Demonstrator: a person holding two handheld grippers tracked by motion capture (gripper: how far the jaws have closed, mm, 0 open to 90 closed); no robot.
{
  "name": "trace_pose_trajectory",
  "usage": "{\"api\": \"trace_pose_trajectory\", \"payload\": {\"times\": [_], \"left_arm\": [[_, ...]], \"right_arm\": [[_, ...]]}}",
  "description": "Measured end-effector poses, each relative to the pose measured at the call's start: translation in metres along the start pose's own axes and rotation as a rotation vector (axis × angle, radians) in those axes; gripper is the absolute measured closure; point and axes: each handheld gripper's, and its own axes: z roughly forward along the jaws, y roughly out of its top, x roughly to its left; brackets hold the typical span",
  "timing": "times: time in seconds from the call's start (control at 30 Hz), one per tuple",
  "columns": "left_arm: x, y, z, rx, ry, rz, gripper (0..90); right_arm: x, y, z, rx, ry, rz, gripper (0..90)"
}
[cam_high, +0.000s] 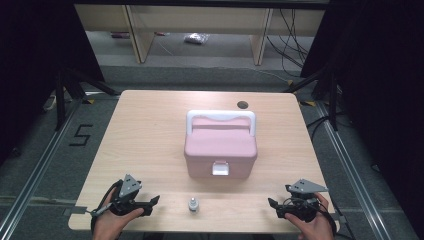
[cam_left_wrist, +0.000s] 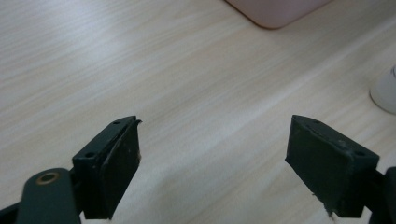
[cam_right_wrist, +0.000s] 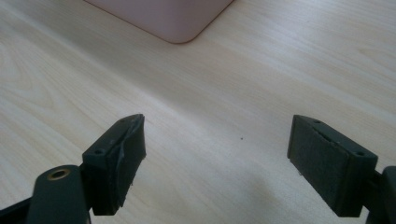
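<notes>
The small white round-capped bottle (cam_high: 193, 204) stood between the left gripper (cam_high: 155, 200) and right gripper (cam_high: 271, 203), untouched; both sets of jaws gaped empty.

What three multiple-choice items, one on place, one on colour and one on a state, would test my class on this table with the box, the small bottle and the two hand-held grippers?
1. Where does the small bottle stand?
A. on top of the box
B. near the table's front edge, between the two grippers
C. behind the box

2. What colour is the box?
A. pink with a white handle
B. blue
C. green with a black handle

3. How do the jaws of the left hand-held gripper stand?
A. shut on the bottle
B. shut on nothing
C. apart, with bare table between them

Answers: 1 B, the high view shows it in front of the box, between the left and the right hand-held gripper. 2 A, the body is pink, the handle and latch white. 3 C, the left gripper view shows wood grain between the jaws.
</notes>
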Motion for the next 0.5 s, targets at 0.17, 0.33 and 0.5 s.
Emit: {"api": "trace_pose_trajectory", "payload": {"times": [0.17,0.33,0.5], "left_arm": [[0.008,0.015,0.010,-0.011,0.011,-0.014,17.8],[0.012,0.026,0.016,-0.029,0.021,-0.032,17.7],[0.015,0.035,0.029,-0.053,-0.011,-0.058,24.1]], "right_arm": [[-0.005,0.002,0.002,-0.021,-0.005,0.018,21.5],[-0.012,0.008,0.006,-0.036,-0.016,0.039,19.7],[-0.022,0.017,0.011,-0.055,-0.026,0.030,21.0]]}}
